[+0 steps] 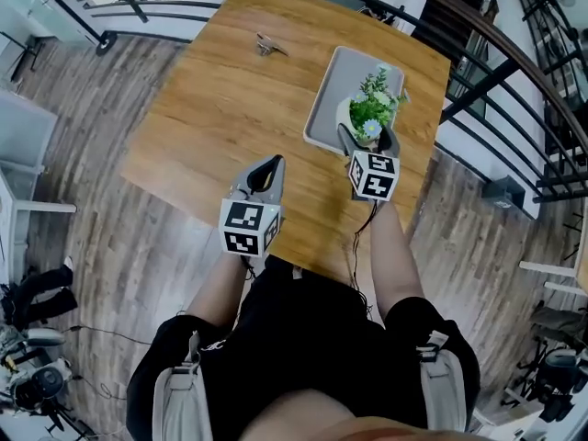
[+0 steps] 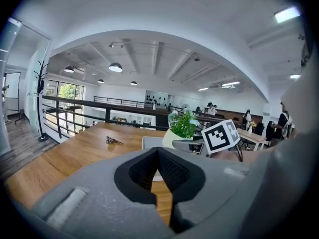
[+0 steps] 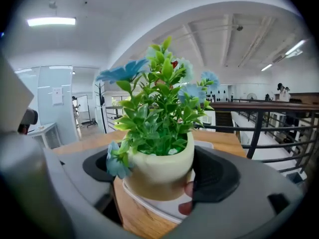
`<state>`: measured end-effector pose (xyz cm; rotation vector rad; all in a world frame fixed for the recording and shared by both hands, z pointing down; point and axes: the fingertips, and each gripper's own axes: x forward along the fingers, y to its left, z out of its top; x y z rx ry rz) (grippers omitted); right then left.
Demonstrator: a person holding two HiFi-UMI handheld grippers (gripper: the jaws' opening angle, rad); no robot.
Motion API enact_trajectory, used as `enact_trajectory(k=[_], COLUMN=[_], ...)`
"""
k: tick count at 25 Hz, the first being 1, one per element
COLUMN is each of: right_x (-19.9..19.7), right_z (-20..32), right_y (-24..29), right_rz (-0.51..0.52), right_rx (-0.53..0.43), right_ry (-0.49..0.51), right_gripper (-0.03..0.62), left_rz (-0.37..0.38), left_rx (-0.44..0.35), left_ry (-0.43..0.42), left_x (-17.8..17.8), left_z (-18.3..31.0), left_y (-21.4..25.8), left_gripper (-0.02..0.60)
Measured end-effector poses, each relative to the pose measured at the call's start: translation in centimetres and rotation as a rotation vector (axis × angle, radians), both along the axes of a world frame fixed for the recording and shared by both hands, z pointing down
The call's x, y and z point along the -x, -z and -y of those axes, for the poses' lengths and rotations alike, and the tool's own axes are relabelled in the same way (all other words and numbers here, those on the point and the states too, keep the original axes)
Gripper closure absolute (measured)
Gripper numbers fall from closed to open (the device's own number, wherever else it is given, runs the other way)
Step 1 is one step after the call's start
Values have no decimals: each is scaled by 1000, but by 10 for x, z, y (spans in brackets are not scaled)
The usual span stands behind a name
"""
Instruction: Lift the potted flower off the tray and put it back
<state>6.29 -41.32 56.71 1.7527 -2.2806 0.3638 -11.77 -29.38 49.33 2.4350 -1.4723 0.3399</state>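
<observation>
The potted flower (image 1: 371,110), green leaves and pale blue blooms in a cream pot (image 3: 159,168), hangs just above the grey tray (image 1: 329,95). My right gripper (image 1: 367,137) is shut on the pot, its dark pads (image 3: 214,176) pressing both sides. In the right gripper view the tray (image 3: 167,210) shows below the pot. My left gripper (image 1: 274,163) hovers over the wooden table (image 1: 220,108) to the left of the tray, shut with nothing in it. The left gripper view shows its closed tips (image 2: 158,152), with the flower (image 2: 183,127) and the tray (image 2: 149,142) beyond.
A small metal object (image 1: 269,46) lies on the table at the far left of the tray, and it also shows in the left gripper view (image 2: 113,141). A dark railing (image 1: 514,62) runs close behind the table's far and right edges. Wood floor surrounds the table.
</observation>
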Motion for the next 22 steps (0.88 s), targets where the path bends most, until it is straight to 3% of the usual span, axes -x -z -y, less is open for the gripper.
enact_trajectory(k=[12,22], right_x=[-43,-103], right_z=[-65,-135], right_y=[147,165], right_rz=[29,5], right_rx=[-259,-295], right_ry=[-133,-288], right_gripper=[149,151], left_rz=[-35,-51], left_rx=[-114,-158], left_ry=[-100,-230], left_x=[-37,-88], left_z=[2,-3], left_y=[53,71], left_gripper=[569,569])
